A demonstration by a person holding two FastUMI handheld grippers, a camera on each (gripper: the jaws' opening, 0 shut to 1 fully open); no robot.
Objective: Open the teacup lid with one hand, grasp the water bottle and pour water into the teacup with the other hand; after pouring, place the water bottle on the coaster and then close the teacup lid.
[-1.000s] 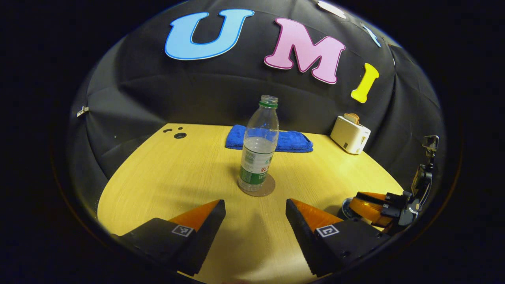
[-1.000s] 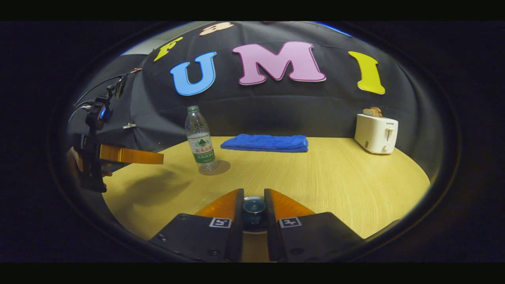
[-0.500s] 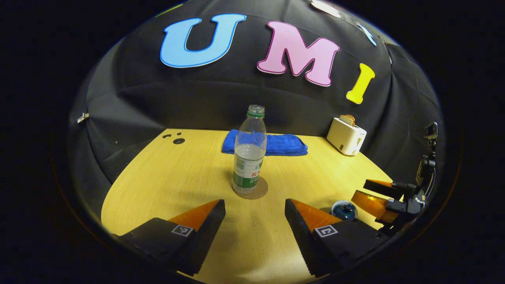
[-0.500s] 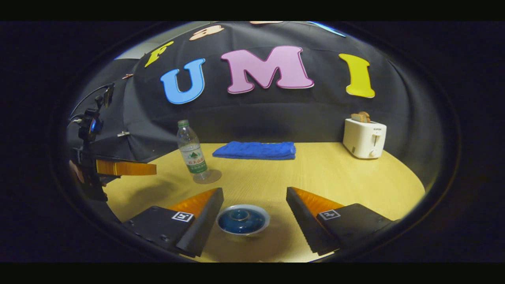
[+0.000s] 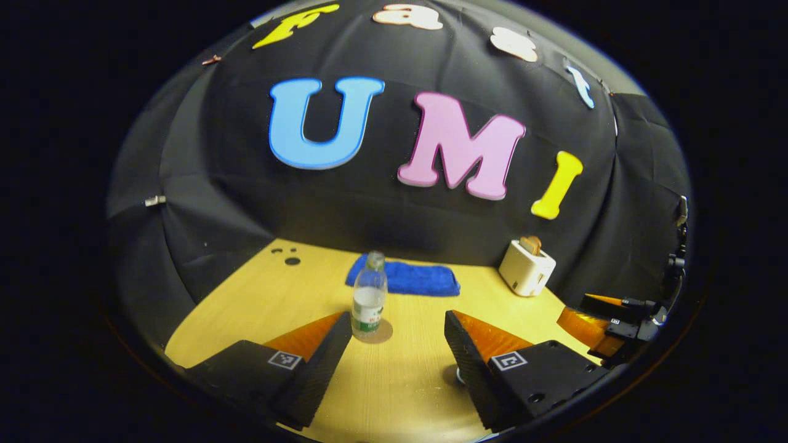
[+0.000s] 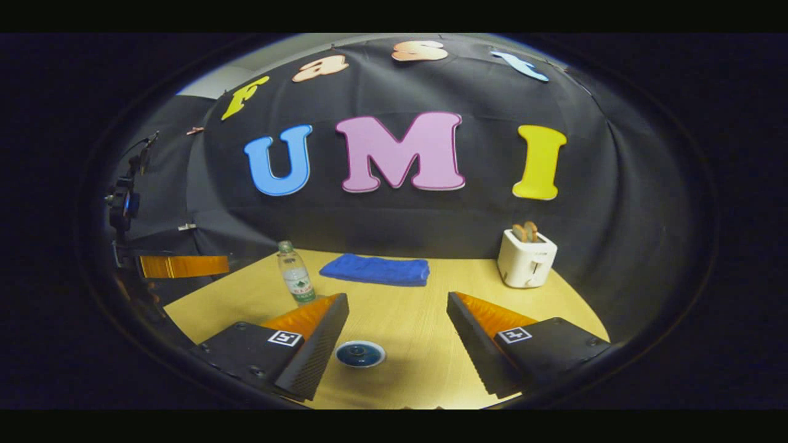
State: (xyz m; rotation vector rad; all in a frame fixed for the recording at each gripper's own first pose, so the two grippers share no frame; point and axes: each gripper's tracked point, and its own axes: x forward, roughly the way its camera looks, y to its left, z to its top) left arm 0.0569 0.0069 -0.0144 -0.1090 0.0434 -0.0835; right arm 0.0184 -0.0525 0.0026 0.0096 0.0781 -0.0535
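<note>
A clear water bottle [image 5: 369, 303] with a green label and no cap stands upright on a round brown coaster [image 5: 383, 335] in the left gripper view. My left gripper [image 5: 397, 321] hangs open well back from it, holding nothing. A small part of the teacup [image 5: 457, 373] peeks out beside its right finger. In the right gripper view the blue teacup [image 6: 360, 354], with its lid on, sits on the table between and below my open right gripper [image 6: 397, 304]. The bottle [image 6: 295, 280] stands far left there. The left gripper [image 6: 183, 266] shows at the left edge, and the right gripper [image 5: 606, 317] at the right edge.
A folded blue towel [image 5: 403, 278] [image 6: 375, 269] lies at the back of the yellow wooden table [image 5: 246, 301] [image 6: 554, 301]. A white toaster [image 5: 526, 269] [image 6: 525, 258] holding bread stands at the back right. Small dark holes [image 5: 292, 261] mark the far left corner.
My right gripper opened off the teacup lid, leaving it on the cup, then drew back and up. The left gripper also pulled back and up from the bottle, staying open.
</note>
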